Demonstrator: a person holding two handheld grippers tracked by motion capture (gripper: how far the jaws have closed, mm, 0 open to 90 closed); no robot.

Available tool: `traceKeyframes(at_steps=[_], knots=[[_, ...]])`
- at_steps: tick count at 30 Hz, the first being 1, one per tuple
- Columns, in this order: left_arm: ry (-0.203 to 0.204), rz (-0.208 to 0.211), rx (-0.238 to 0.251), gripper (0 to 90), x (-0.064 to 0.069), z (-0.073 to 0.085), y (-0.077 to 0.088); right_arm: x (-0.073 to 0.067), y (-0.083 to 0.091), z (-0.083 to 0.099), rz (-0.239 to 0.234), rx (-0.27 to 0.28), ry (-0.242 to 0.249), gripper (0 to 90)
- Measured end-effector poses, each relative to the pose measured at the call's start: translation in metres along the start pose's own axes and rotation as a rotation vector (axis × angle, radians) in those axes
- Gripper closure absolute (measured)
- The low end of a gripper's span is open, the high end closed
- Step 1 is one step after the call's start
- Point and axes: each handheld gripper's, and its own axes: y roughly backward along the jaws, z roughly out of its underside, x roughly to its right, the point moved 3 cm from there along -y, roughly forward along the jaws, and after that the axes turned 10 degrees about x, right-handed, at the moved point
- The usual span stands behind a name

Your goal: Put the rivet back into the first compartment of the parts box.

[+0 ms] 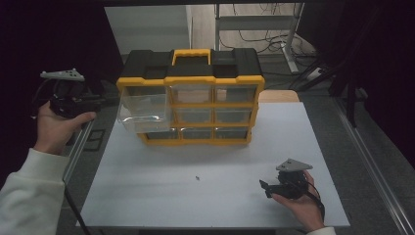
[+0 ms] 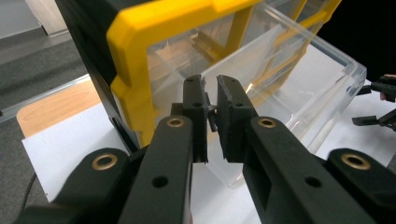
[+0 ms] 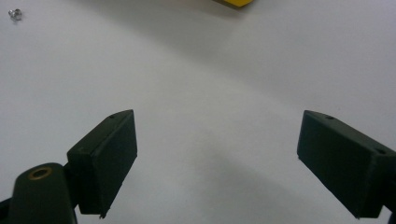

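Note:
A black-and-yellow drawer organiser stands at the back of the white table. Its clear top-left drawer is pulled out toward me. My left gripper is held in the air just left of that drawer, pointing at it. In the left gripper view the left gripper is shut on a small dark piece, perhaps a screw, with the clear drawer right behind. My right gripper rests low at the front right, open and empty; the right gripper looks down on bare table.
One small silvery screw lies loose mid-table, also seen as the screw far ahead of the right jaws. The other drawers of the organiser are pushed in. A metal rail runs along the table's left edge.

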Motion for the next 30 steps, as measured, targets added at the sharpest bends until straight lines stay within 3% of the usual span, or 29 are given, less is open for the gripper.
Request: traceKeyframes(at_steps=[9, 20, 22, 23, 24, 25, 26, 27, 28, 30], knots=[[-0.026, 0.016, 0.004, 83.6, 0.011, -0.013, -0.003, 0.0, 0.0, 0.0, -0.001, -0.003, -0.002, 12.4], [-0.058, 0.056, -0.03, 82.8, 0.029, -0.018, -0.027, 0.0, 0.0, 0.001, -0.001, -0.004, -0.002, 12.4], [-0.063, 0.058, -0.029, 70.3, 0.03, -0.018, -0.03, 0.0, 0.0, 0.001, -0.001, -0.004, -0.003, 12.4], [-0.066, 0.065, -0.03, 57.7, 0.031, -0.017, -0.031, 0.001, 0.0, 0.001, -0.001, -0.005, 0.001, 12.4], [-0.072, 0.066, -0.024, 57.7, 0.031, -0.017, -0.031, 0.001, 0.0, 0.001, -0.001, -0.005, 0.001, 12.4], [-0.075, 0.065, -0.019, 50.4, 0.031, -0.017, -0.03, 0.001, 0.0, 0.001, -0.001, -0.004, 0.001, 12.4], [-0.073, 0.066, -0.014, 34.9, 0.03, -0.017, -0.029, 0.001, 0.001, 0.001, 0.0, -0.004, 0.001, 12.4], [-0.069, 0.064, -0.004, 34.9, 0.03, -0.016, -0.027, 0.001, 0.001, 0.001, 0.0, -0.004, 0.001, 12.4], [-0.063, 0.055, 0.016, 25.4, 0.029, -0.015, -0.022, 0.001, 0.001, 0.001, -0.001, -0.005, -0.002, 12.4], [-0.062, 0.053, 0.024, 21.7, 0.028, -0.015, -0.019, 0.001, 0.001, 0.001, 0.0, -0.005, -0.001, 12.4]])
